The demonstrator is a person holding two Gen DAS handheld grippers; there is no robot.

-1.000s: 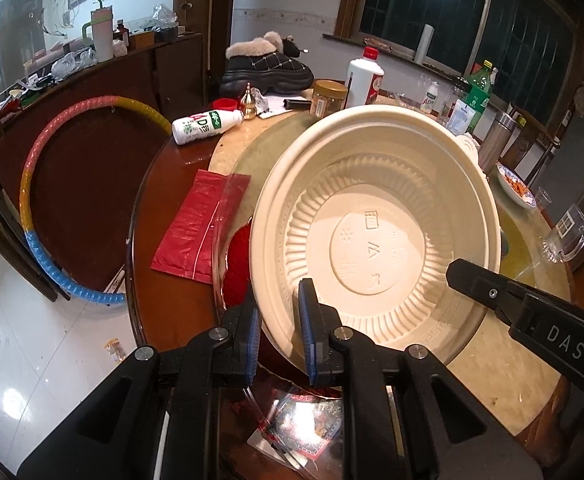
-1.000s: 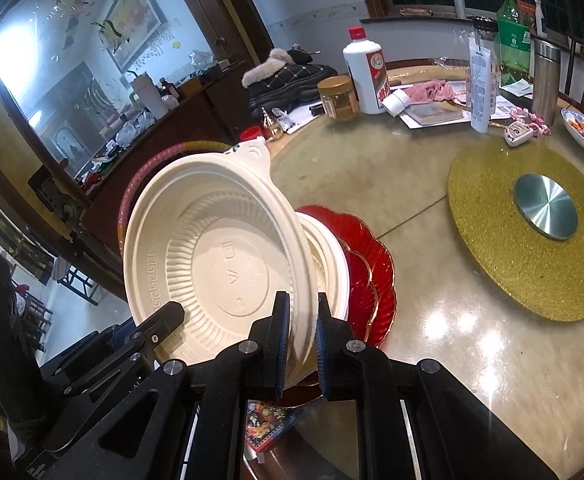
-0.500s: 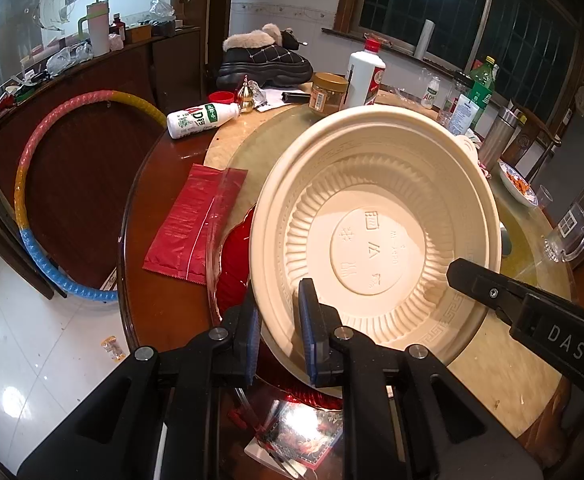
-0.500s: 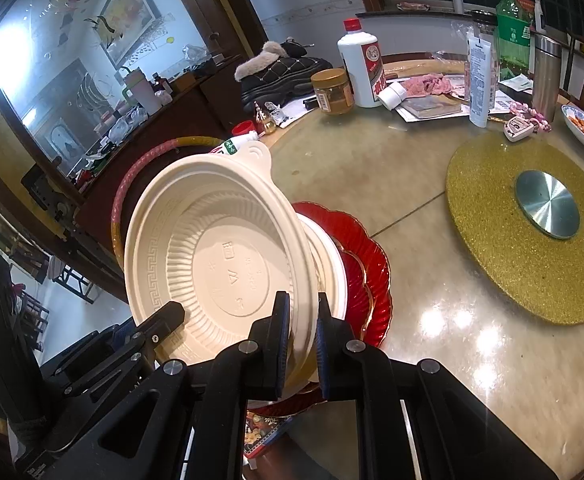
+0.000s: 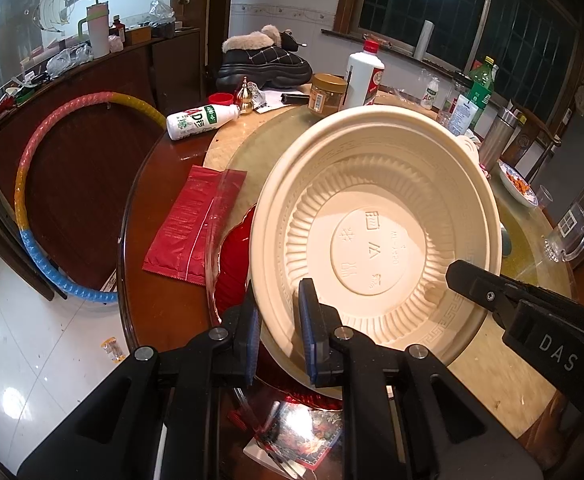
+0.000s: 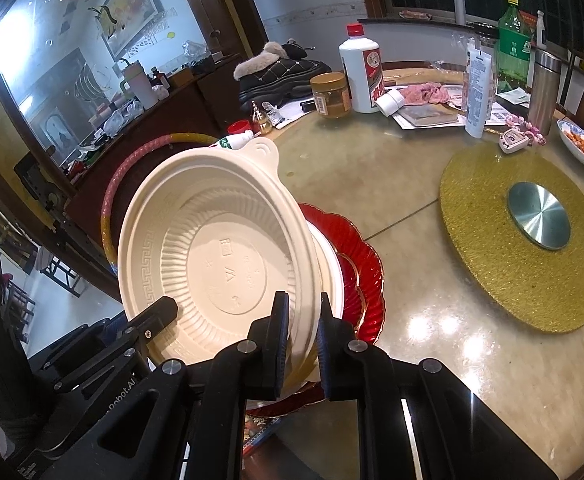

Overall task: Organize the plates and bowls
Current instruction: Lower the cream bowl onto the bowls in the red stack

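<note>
A cream disposable bowl (image 5: 375,240) is held tilted, its inside facing me, above a stack at the table's near edge. My left gripper (image 5: 279,330) is shut on its near rim. My right gripper (image 6: 300,334) is shut on the rim of the same bowl (image 6: 216,256). Under it sits a white bowl (image 6: 329,264) on red scalloped plates (image 6: 365,276). The red plates also show in the left wrist view (image 5: 232,268). The right gripper's body (image 5: 531,320) crosses the lower right of the left view.
A red packet (image 5: 192,220) lies left of the stack. A gold turntable (image 6: 527,240) sits to the right. Bottles, a jar (image 6: 331,94), a slipper and a dish of food (image 6: 583,148) crowd the far side. A hula hoop (image 5: 44,184) leans beyond the table edge.
Both grippers have lifted the cream bowl slightly, so more of the red plates and table show beneath it. The grips are unchanged.
</note>
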